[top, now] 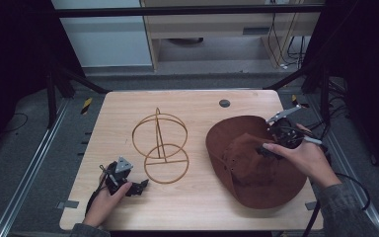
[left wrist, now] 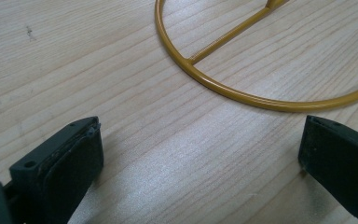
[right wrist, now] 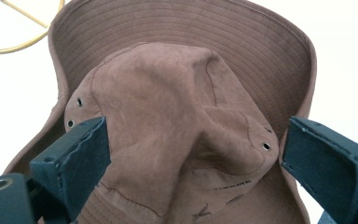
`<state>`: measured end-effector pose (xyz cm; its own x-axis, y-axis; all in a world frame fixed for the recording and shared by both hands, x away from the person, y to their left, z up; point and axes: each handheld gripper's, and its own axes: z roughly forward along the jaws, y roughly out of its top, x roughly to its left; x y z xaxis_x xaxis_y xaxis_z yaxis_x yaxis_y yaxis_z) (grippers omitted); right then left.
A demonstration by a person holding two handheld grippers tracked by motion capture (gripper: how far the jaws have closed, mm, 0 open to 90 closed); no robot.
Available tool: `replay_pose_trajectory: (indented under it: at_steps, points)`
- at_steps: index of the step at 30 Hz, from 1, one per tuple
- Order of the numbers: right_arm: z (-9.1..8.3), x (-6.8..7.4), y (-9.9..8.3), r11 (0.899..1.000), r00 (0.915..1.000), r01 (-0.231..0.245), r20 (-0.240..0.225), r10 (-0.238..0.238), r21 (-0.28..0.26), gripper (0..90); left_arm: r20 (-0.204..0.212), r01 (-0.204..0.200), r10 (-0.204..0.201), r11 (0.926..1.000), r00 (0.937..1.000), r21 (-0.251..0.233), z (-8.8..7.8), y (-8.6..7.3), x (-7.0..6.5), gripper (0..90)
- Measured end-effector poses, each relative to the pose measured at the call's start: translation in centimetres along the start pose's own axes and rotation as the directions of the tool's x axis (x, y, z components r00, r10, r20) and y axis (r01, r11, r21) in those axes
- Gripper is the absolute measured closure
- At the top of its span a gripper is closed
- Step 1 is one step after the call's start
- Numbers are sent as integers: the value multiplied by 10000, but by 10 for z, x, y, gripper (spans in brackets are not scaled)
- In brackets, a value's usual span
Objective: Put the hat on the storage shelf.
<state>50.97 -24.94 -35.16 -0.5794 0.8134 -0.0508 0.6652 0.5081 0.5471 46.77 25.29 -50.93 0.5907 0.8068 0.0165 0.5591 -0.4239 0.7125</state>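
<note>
Brown hat (top: 256,163), mustard-yellow wire stand (top: 160,148), pale wood table (top: 192,103).

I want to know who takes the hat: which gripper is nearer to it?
Right. The right gripper hangs over the brown hat, jaws open astride its crown; the left gripper sits across the table by the wire stand.

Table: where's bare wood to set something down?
Free: the far strip of the table behind the wire stand and hat; the left edge beside the stand; the near edge between the left gripper and the hat's brim. Crowded: the right half, under the hat and the right gripper, open over its crown.
</note>
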Motion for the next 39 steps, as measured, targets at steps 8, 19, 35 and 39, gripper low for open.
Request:
replay_pose_trajectory:
  at_steps: [8, 19, 35, 39]
  points:
    - [5, -7, 3, 9988, 9999, -26, -119, 32, 496, 84, -10, 9, -9, 10000, 10000, -10, 0, 0, 0, 0]
    - [16, -10, 4, 9972, 9993, -95, -350, 122, 739, 76, 2, 4, -4, 10000, 10000, 0, 0, 0, 0, 0]
    - [52, 3, 18, 9924, 9964, 420, -774, -332, 1153, 162, 7, -6, 6, 10000, 10000, 2, 0, 0, 0, 0]
    - [57, 3, 17, 9907, 9958, 389, -868, -277, 1305, 186, 0, 3, -3, 10000, 10000, -8, 0, 0, 0, 0]
